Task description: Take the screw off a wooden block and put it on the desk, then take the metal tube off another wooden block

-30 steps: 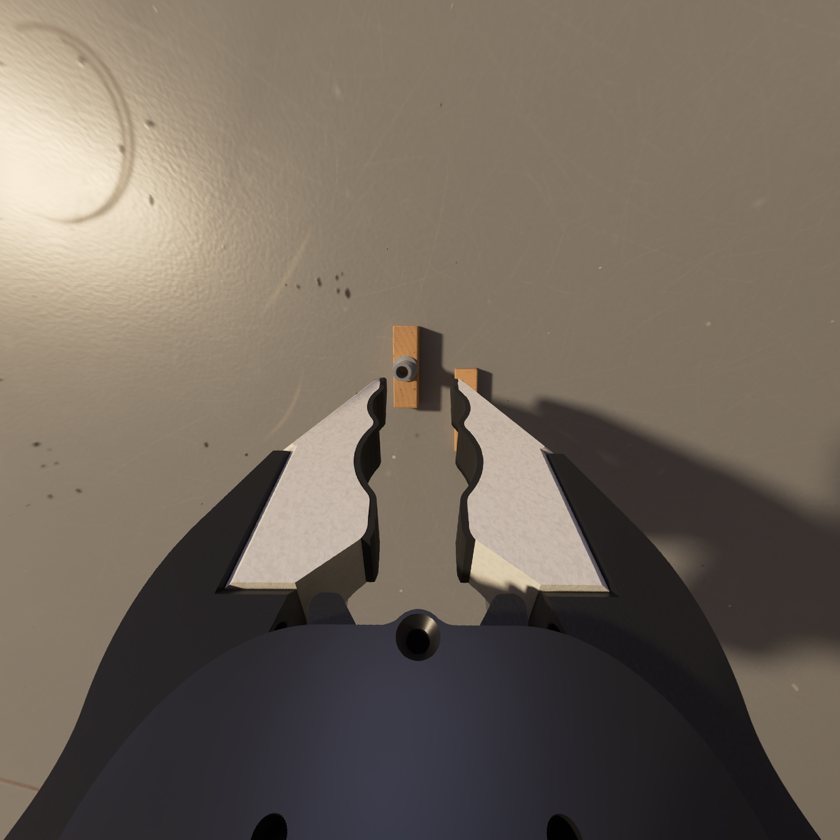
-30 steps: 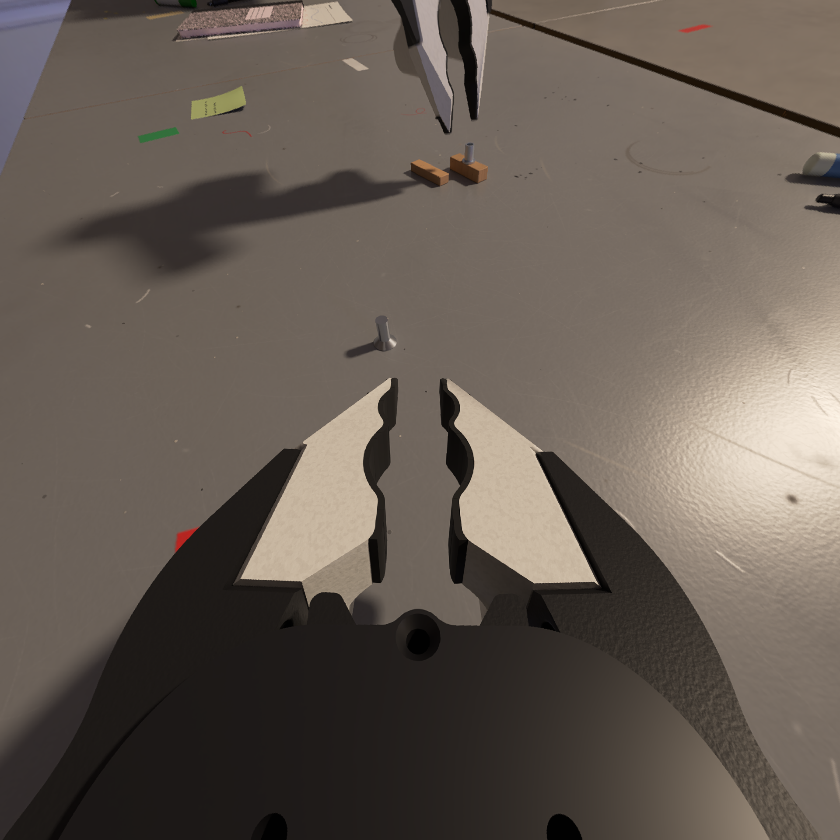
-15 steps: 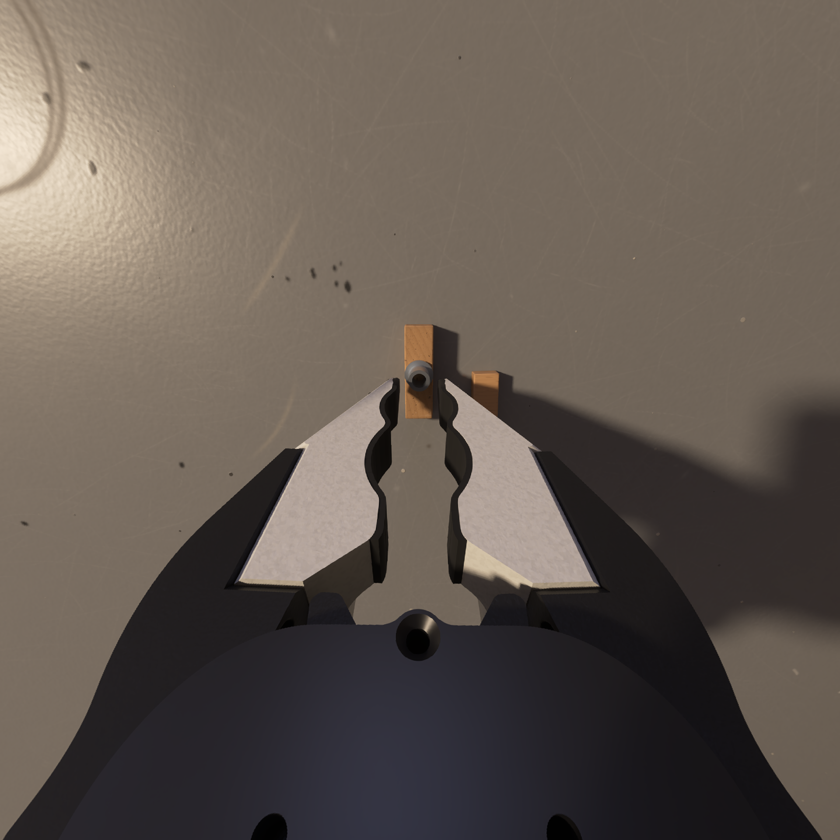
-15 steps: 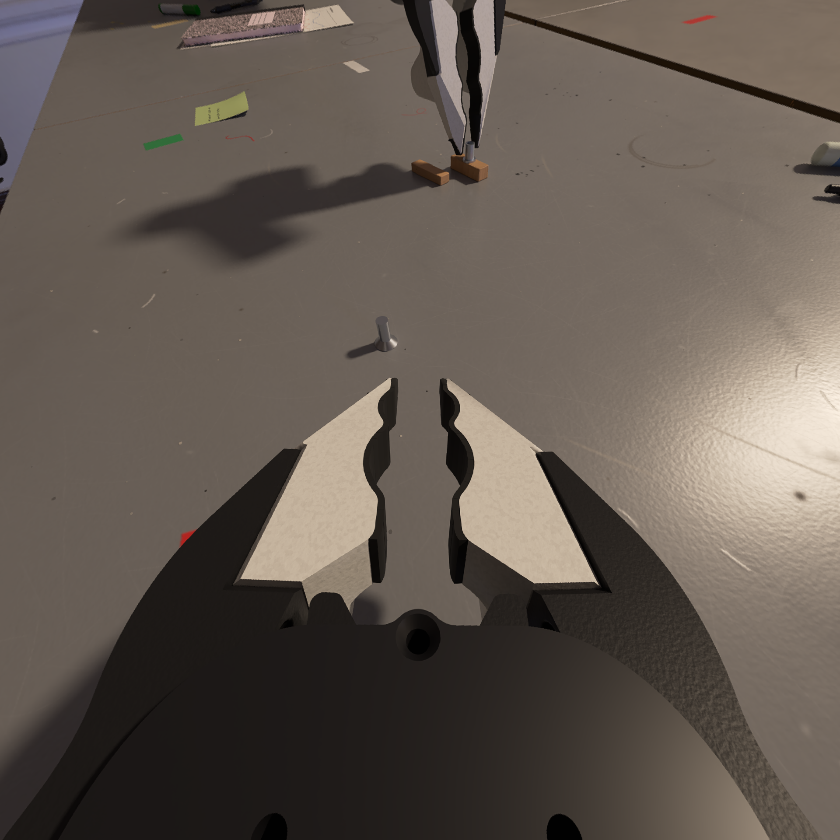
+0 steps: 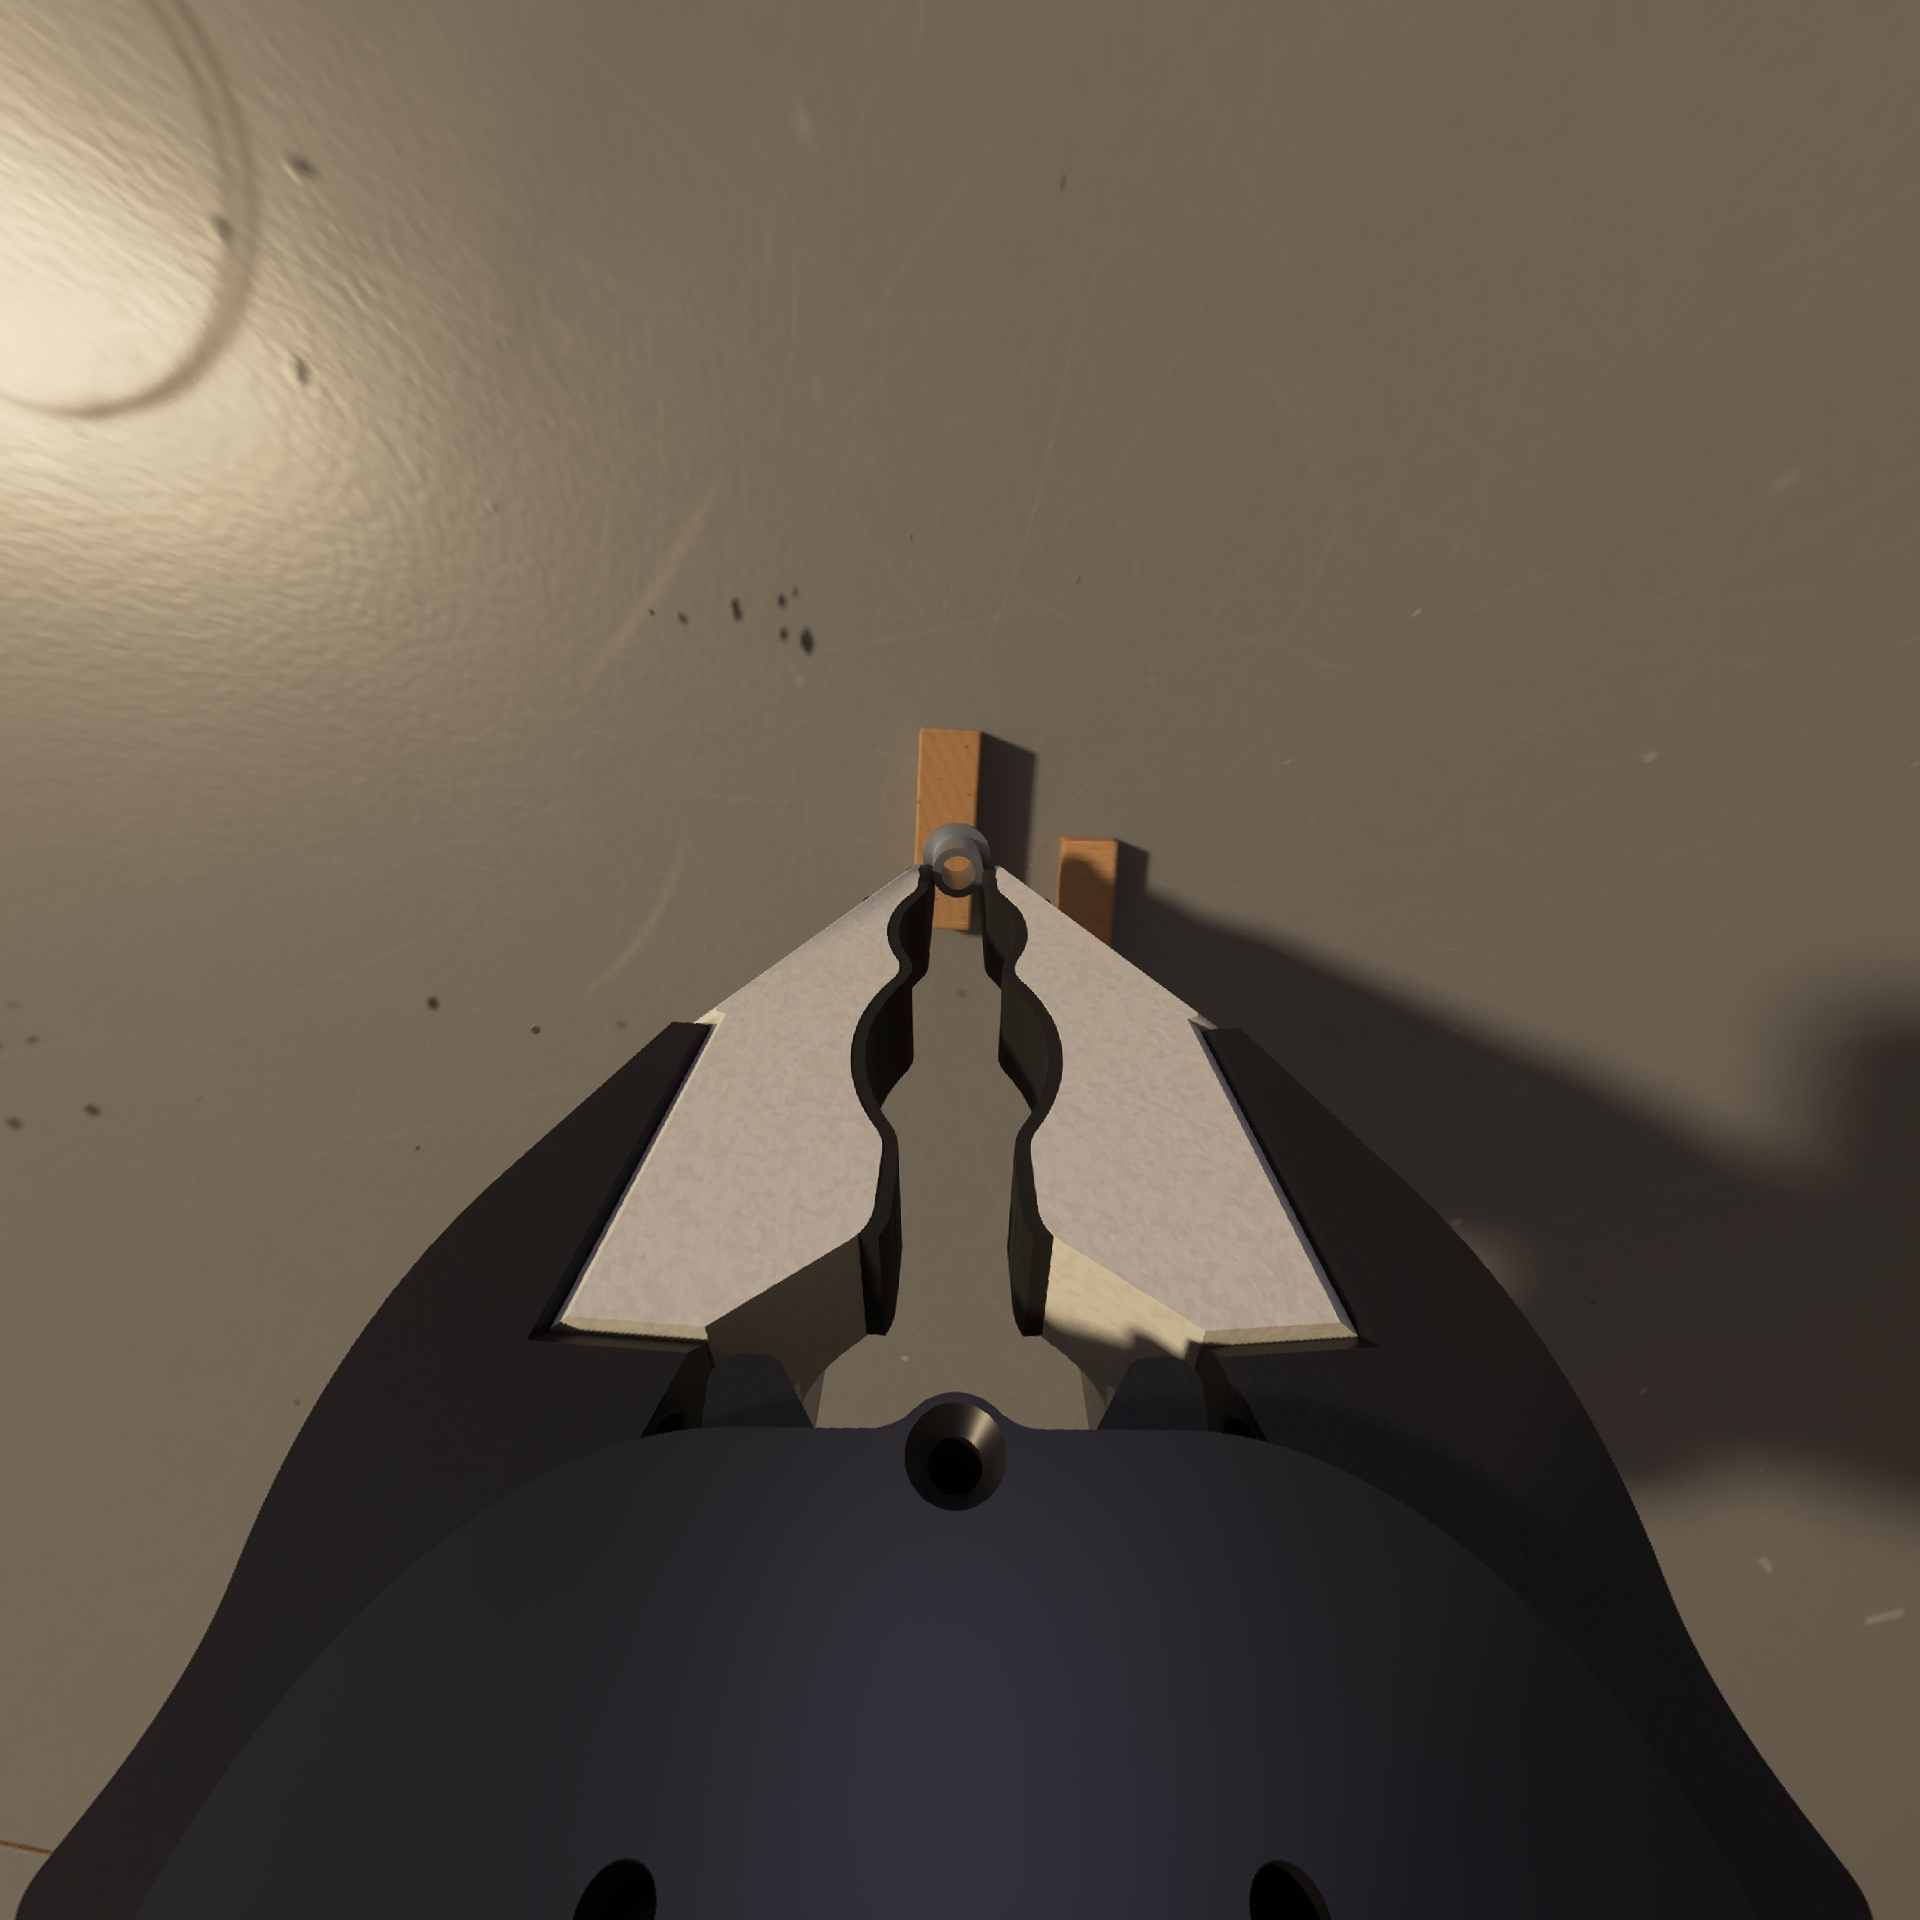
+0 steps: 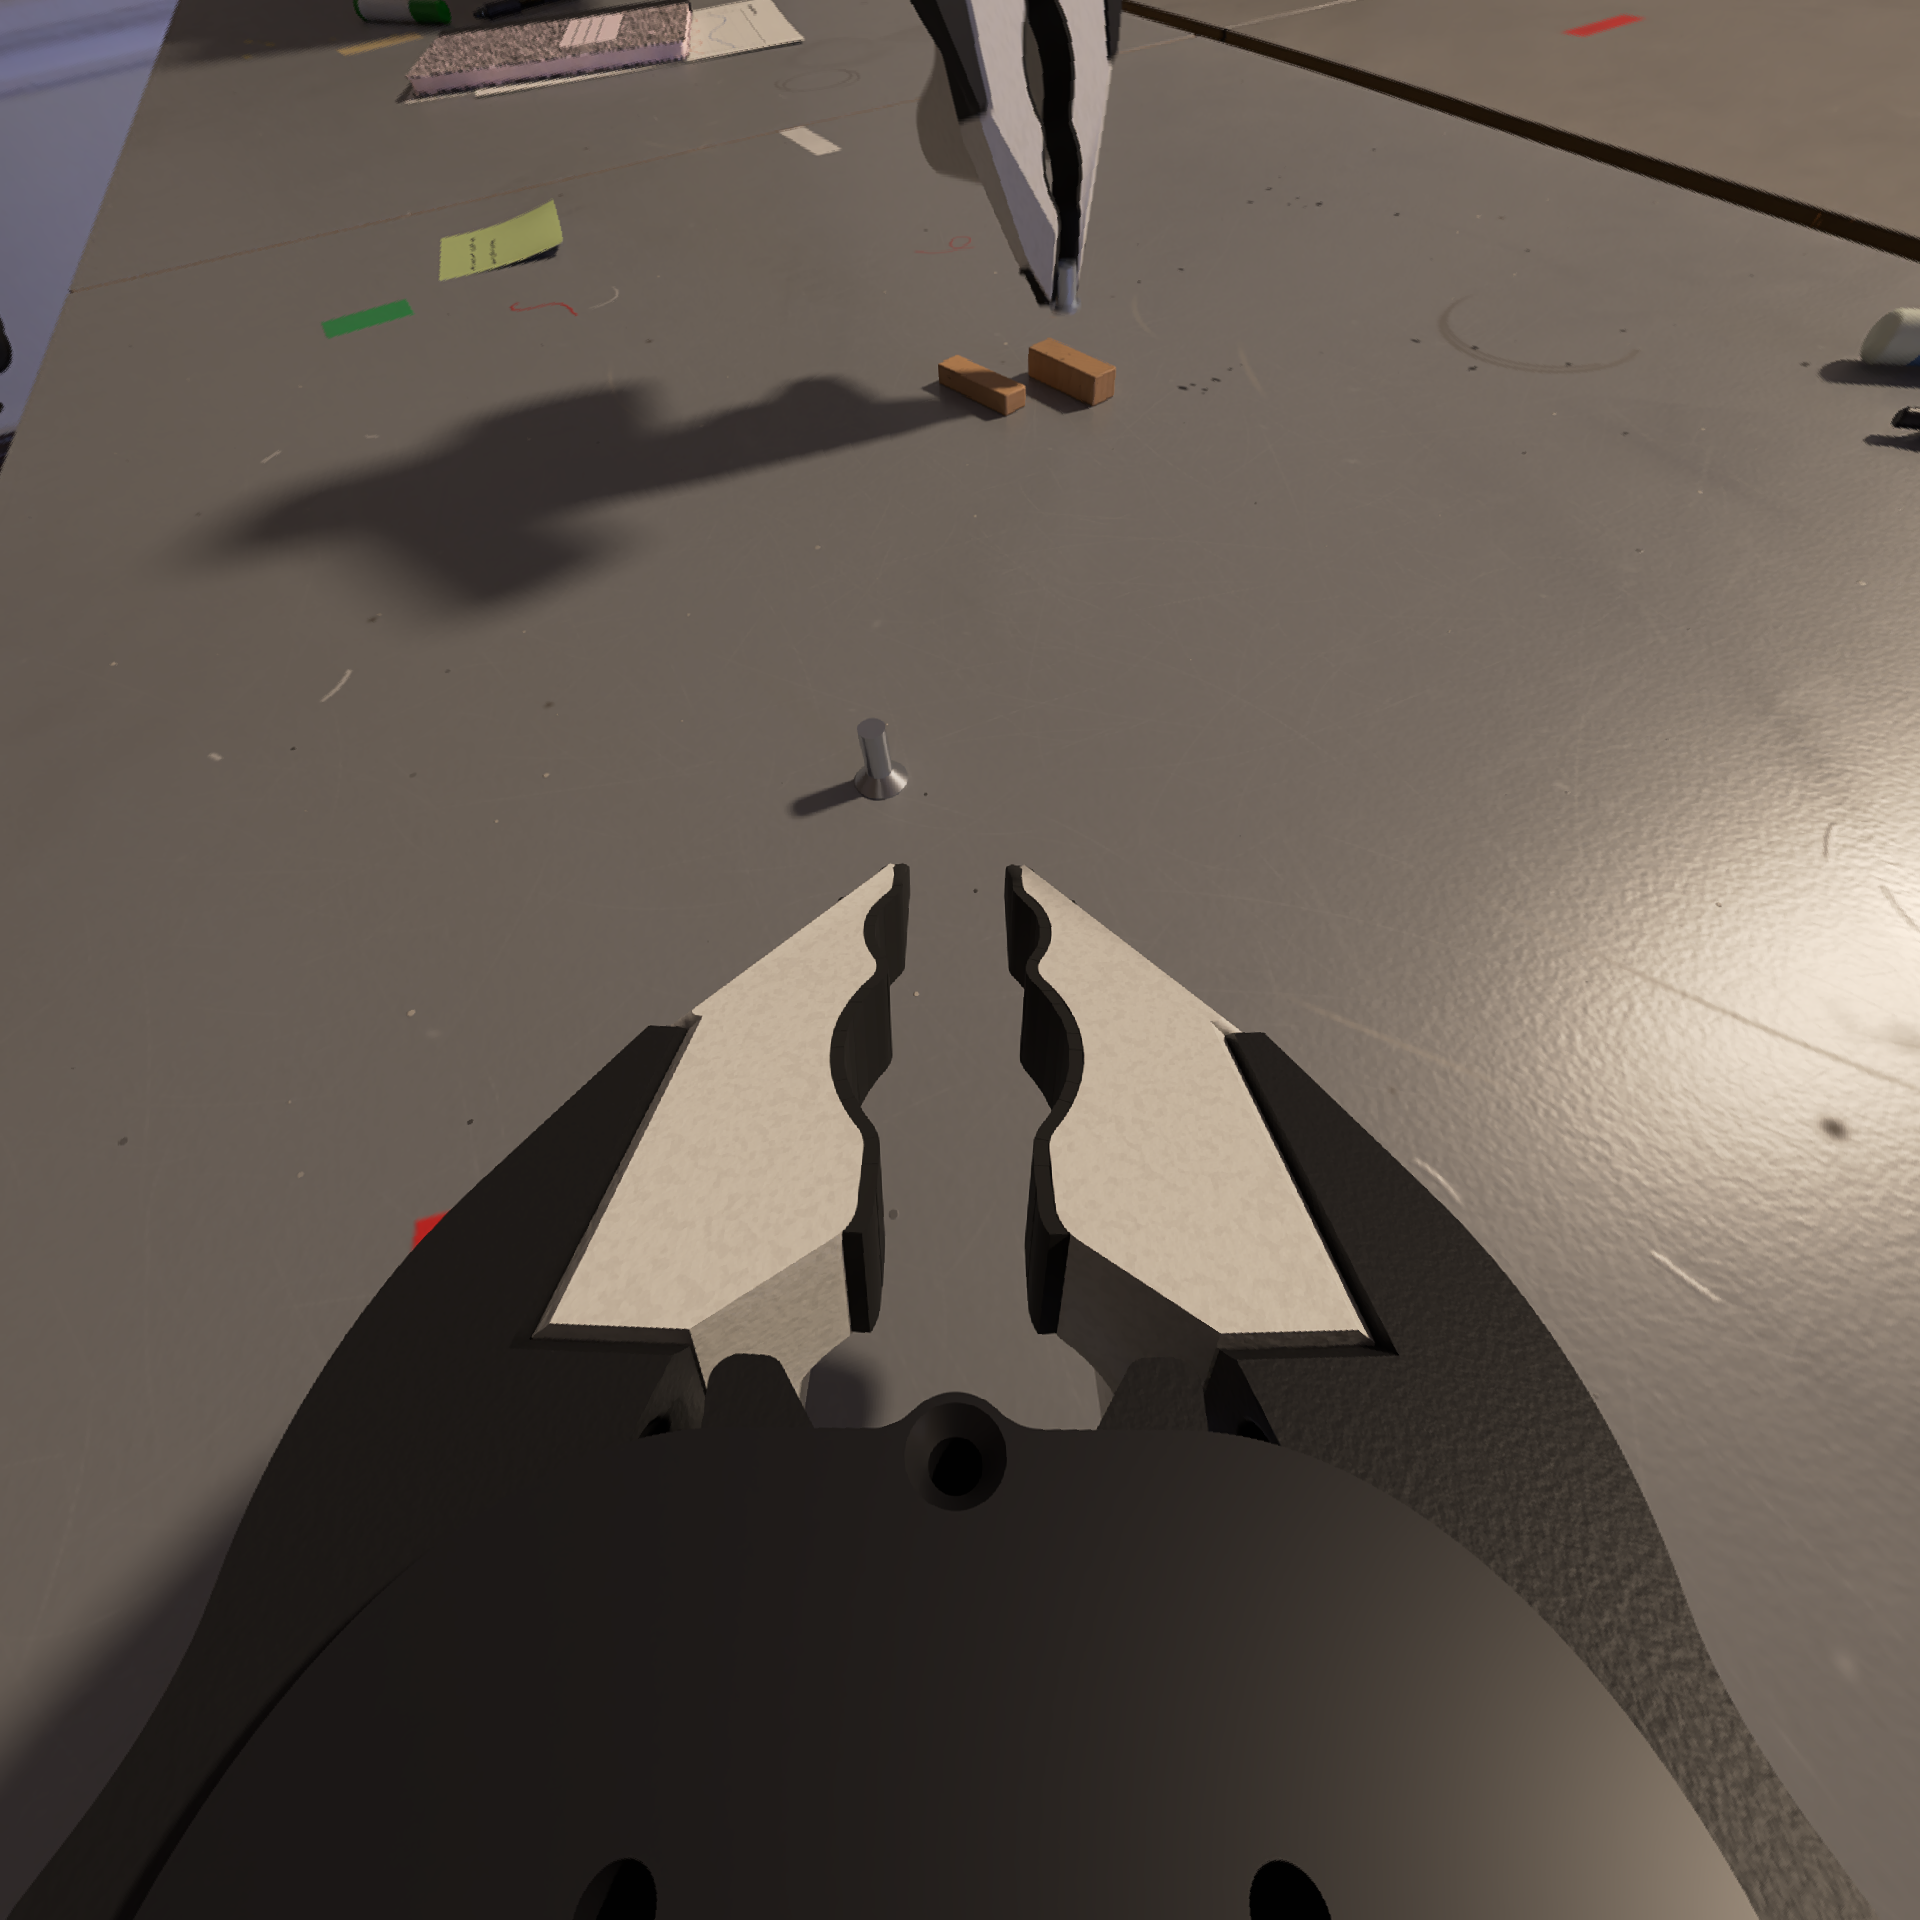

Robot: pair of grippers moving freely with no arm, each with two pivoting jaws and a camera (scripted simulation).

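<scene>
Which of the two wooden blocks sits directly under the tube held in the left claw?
The thicker block, on the right in the right wrist view. The metal tube in the left claw hangs above it; the flatter block lies beside it.

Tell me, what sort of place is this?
Probably a work desk in an office or workshop. The grey, scuffed top carries a notebook, a yellow sticky note and bits of coloured tape, plus two small wooden blocks and a loose screw.
</scene>
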